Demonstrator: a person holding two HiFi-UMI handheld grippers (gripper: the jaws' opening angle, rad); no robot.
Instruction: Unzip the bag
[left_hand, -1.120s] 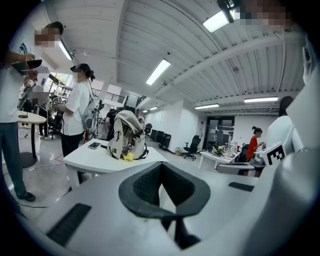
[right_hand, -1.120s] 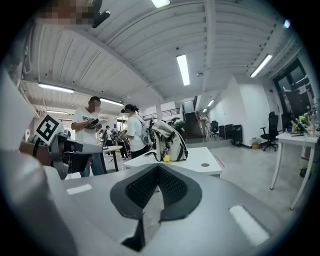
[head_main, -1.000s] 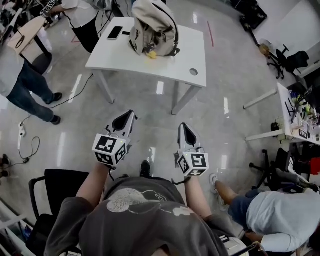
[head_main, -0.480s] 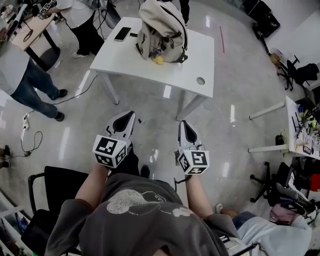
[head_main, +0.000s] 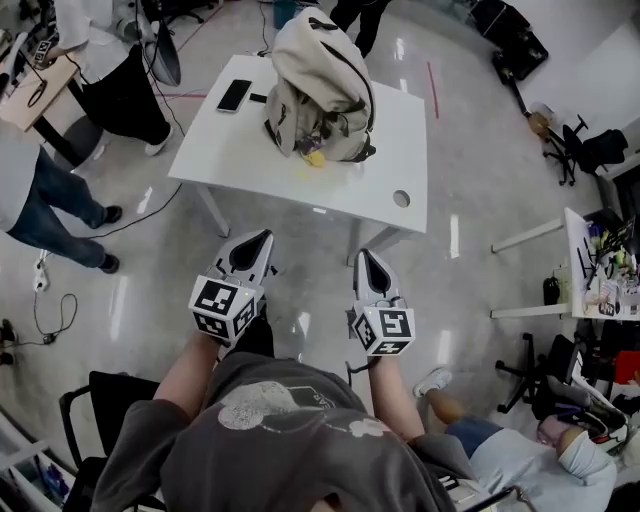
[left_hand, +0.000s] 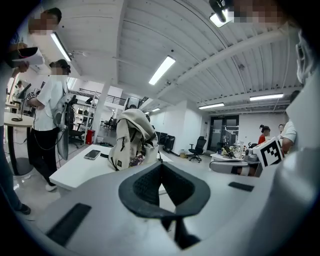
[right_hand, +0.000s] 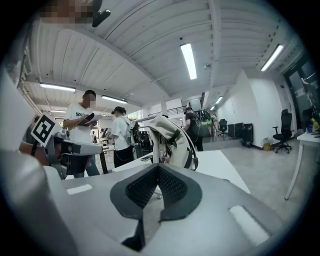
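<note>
A beige backpack (head_main: 318, 88) with dark straps stands upright on a white table (head_main: 250, 140) ahead of me. It shows too in the left gripper view as the backpack (left_hand: 131, 140) and in the right gripper view as the backpack (right_hand: 170, 141). My left gripper (head_main: 252, 248) and right gripper (head_main: 370, 264) are held in front of my chest, well short of the table. Both are shut with nothing between their jaws. In its own view the left gripper (left_hand: 161, 167) points at the bag; so does the right gripper (right_hand: 158, 170).
A phone (head_main: 233, 95) lies on the table left of the bag, and a small yellow thing (head_main: 315, 158) lies at the bag's foot. People stand at the left (head_main: 40, 200). A seated person (head_main: 520, 450) is at my right. Office chairs (head_main: 590, 150) and a desk (head_main: 600, 270) stand at the right.
The table and backpack have come nearer and lower in the head view as I walk toward them. Both grippers stay shut and keep their place in front of me.
</note>
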